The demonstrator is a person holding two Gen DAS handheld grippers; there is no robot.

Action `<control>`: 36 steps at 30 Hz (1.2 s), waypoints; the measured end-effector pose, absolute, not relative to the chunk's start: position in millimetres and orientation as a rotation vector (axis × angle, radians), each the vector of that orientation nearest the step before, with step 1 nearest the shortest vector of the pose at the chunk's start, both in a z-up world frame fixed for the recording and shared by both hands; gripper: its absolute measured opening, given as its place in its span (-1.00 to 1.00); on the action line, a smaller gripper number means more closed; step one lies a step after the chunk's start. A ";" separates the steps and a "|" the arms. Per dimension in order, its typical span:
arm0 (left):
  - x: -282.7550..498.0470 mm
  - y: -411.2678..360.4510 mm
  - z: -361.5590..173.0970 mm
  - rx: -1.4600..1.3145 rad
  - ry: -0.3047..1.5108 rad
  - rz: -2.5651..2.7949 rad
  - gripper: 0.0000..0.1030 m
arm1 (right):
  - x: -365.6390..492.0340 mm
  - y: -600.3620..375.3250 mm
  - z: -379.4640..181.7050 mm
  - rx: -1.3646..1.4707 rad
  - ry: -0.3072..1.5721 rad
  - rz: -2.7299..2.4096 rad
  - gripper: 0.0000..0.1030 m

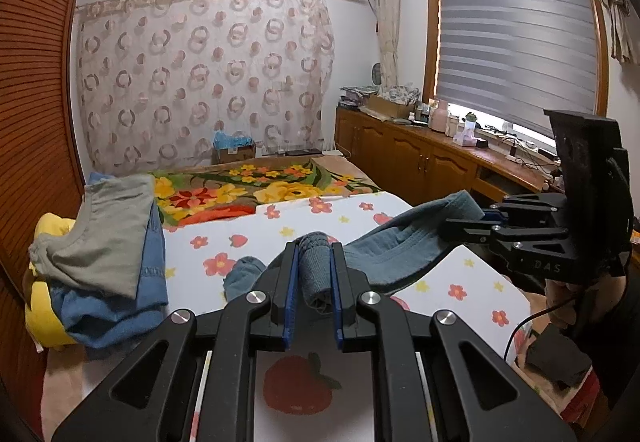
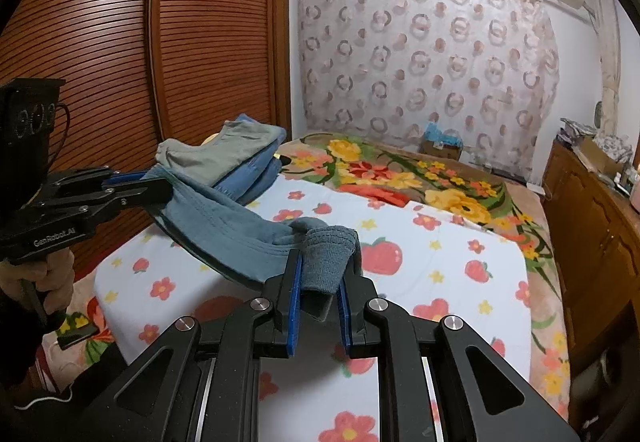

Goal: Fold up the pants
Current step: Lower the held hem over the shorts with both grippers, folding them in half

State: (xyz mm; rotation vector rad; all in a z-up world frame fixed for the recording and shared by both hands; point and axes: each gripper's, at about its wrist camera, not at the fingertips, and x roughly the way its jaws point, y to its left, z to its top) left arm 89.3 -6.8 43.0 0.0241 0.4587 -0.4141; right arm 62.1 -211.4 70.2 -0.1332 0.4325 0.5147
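Note:
The grey-blue pants (image 1: 394,242) hang stretched between my two grippers above the flowered white sheet (image 1: 240,238). My left gripper (image 1: 314,254) is shut on a bunched ribbed edge of the pants. My right gripper (image 2: 320,262) is shut on the other ribbed end of the pants (image 2: 224,226). In the left wrist view the right gripper (image 1: 468,222) shows at the right, clamped on the cloth. In the right wrist view the left gripper (image 2: 160,186) shows at the left, clamped on the cloth. The fabric sags between them, off the bed.
A pile of clothes (image 1: 104,242) in grey, denim blue and yellow lies at the bed's left side by the wooden wardrobe (image 2: 120,42). A floral blanket (image 1: 260,190) covers the far end of the bed. A wooden cabinet (image 1: 420,158) with clutter runs along the right.

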 end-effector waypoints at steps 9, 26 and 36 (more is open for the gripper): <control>78.0 -8.0 26.0 0.019 0.492 -0.432 -0.70 | 56.9 -214.0 61.1 -0.123 0.464 0.533 -0.69; 53.3 -12.4 -20.5 -0.004 0.581 -0.475 -0.70 | 47.1 -213.8 31.4 -0.080 0.555 0.561 -0.69; 46.4 -15.8 -25.2 -0.006 0.588 -0.484 -0.70 | 42.2 -214.3 27.3 -0.063 0.570 0.565 -0.69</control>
